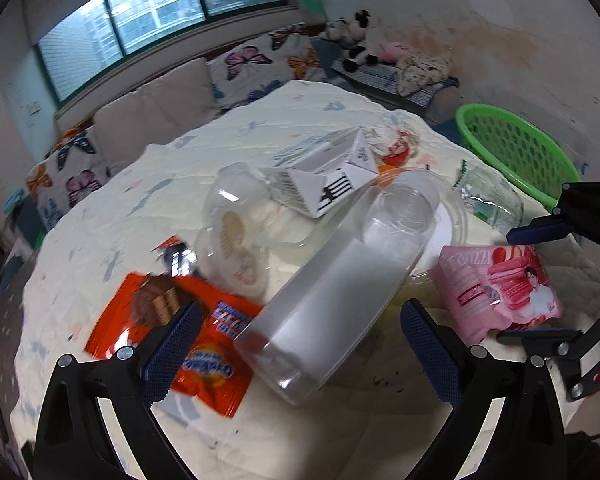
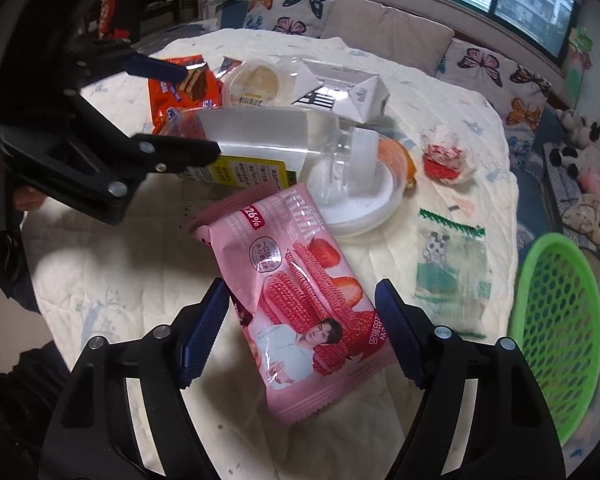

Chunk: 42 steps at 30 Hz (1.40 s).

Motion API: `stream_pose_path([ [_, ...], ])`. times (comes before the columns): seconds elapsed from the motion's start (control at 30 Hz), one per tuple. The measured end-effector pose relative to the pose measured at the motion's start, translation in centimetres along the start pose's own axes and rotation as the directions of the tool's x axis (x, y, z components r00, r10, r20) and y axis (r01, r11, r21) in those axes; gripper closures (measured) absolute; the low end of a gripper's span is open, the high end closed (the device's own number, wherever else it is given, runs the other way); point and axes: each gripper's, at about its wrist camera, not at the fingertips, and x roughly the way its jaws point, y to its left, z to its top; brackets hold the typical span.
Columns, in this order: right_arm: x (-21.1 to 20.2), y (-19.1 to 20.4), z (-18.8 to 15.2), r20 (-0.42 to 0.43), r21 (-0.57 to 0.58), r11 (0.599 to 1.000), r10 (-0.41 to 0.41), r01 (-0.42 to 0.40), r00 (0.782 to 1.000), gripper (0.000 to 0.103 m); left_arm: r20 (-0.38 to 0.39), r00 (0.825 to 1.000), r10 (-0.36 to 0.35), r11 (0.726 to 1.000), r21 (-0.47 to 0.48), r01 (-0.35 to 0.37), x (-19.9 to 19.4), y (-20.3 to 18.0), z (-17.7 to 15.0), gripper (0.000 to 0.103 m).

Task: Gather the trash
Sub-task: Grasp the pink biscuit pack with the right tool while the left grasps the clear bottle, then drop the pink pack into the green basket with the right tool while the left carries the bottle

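A pink snack packet (image 2: 300, 300) lies on the cream quilted cloth (image 2: 112, 264). My right gripper (image 2: 300, 336) is around it, with the blue pads meeting its two long edges. In the left wrist view the same packet (image 1: 500, 288) sits between that gripper's fingers (image 1: 536, 232). A clear plastic bottle (image 1: 340, 276) lies on its side, its base towards me. My left gripper (image 1: 300, 354) stands open and wide on either side of that base, the pads apart from it. The right wrist view shows the left gripper (image 2: 180, 112) straddling the bottle (image 2: 260, 136).
An orange biscuit wrapper (image 1: 208, 336), clear tubs (image 1: 236, 236), a white carton (image 1: 324, 176) and a clear bowl (image 2: 360, 204) crowd the table's middle. A crumpled red-and-white wrapper (image 2: 444, 156) and a clear printed bag (image 2: 452, 264) lie nearer the green basket (image 2: 556, 328).
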Motion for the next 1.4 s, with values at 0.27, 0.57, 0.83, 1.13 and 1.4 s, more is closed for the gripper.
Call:
stream_pose_path([
  [0.27, -2.3, -1.1, -1.3, 0.014, 0.094, 0.996, 0.011, -0.012, 1.0, 0.033, -0.021, 0.995, -0.097, 0.994, 0.049, 0.098, 2.1, -0.4, 0.9, 0.007],
  [0.57, -4.8, -3.3, -2.8, 0.051, 0.214, 0.977, -0.013, 0.001, 0.999, 0.033, -0.043, 0.986, -0.161, 0.981, 0.099, 0.164, 3.3, -1.6, 1.6, 0.025],
  [0.83, -6.5, -5.6, -3.9, 0.069, 0.296, 0.955, -0.052, 0.03, 0.996, 0.033, -0.05, 0.983, -0.175, 0.98, 0.088, 0.179, 3.1, -1.4, 1.6, 0.037],
  [1.13, -8.1, -10.9, -5.1, 0.093, 0.427, 0.897, -0.167, 0.112, 0.982, 0.033, -0.028, 0.978, -0.208, 0.977, 0.044, 0.209, 0.6, -2.1, 1.2, 0.045],
  [1.4, -7.2, -17.5, -7.0, 0.047, 0.556, 0.813, -0.235, 0.17, 0.971, 0.033, 0.0, 0.964, -0.266, 0.963, 0.035, 0.265, -1.6, -3.5, 2.7, 0.047],
])
